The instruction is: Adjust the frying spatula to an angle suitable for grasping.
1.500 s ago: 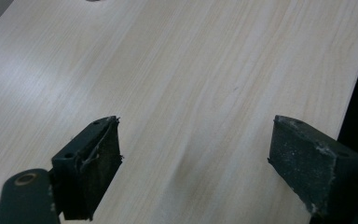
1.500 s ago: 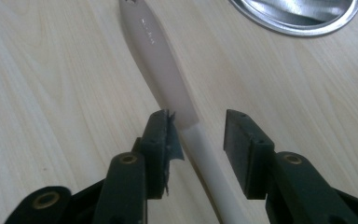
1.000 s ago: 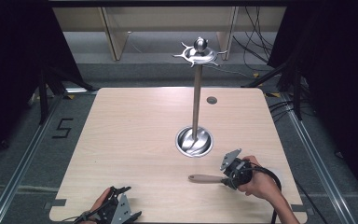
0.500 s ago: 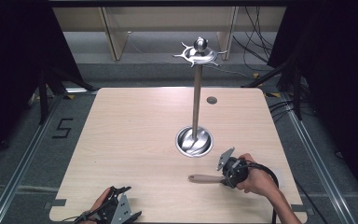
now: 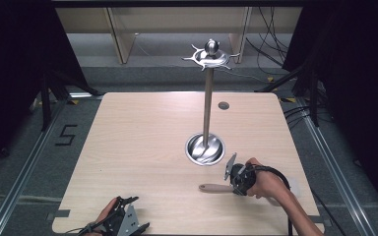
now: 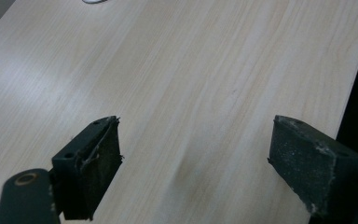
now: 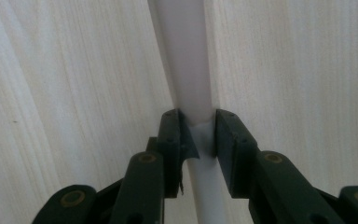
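On the near right part of the table (image 5: 142,142), a wooden-handled utensil (image 5: 215,188) lies flat, its handle pointing left, just near of the round steel base of a tall hanging stand (image 5: 207,103). The right gripper (image 5: 237,180) is seen clamped on the utensil's right-hand portion; in the right gripper view its two black jaws are closed against a pale, smooth shaft (image 7: 192,79) that runs away between them, with the pads (image 7: 174,133) pressed on either side. The working end of the utensil is hidden behind the gripper and hand, so its shape cannot be told.

At the near left edge, the left gripper (image 5: 123,219) is held low over bare wood, its jaws spread wide with nothing between them, as the left gripper view confirms.

The utensil is judged to be light and stiff, with a rounded, fairly slick handle that could roll or swivel in a narrow pinch. A hold close to the balance point, square across the shaft, is likely to keep it from drooping. The stand looks top-heavy and could be rocked if knocked.
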